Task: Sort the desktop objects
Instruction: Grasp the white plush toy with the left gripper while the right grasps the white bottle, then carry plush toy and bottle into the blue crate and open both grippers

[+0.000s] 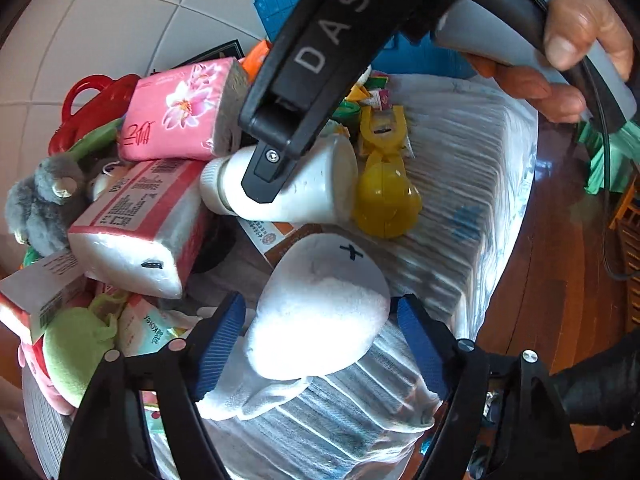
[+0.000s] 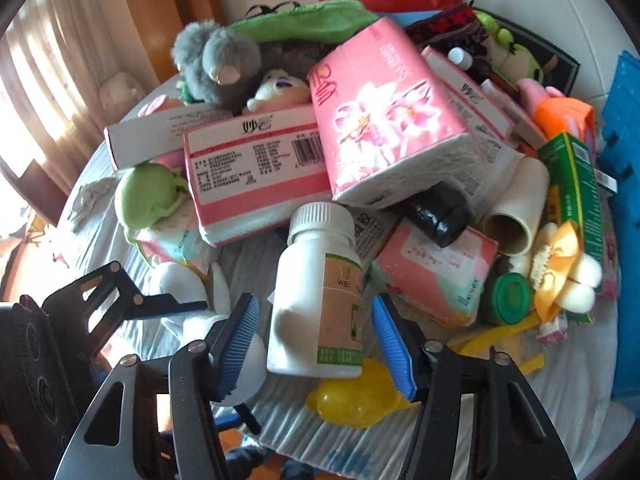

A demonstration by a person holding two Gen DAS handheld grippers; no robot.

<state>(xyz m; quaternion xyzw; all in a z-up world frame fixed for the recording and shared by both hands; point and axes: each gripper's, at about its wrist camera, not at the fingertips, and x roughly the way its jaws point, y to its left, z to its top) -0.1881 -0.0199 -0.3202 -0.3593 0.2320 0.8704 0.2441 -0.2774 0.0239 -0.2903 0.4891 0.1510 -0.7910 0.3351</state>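
Your left gripper [image 1: 320, 332] straddles the white sock [image 1: 320, 316], your right gripper [image 2: 316, 344] the white bottle [image 2: 316, 300]; both jaws part-open, gripping nothing.

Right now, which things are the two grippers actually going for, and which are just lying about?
In hand:
white sock, between the left gripper jaws
white bottle, between the right gripper jaws

Lying about:
pink tissue pack
grey plush
yellow clip
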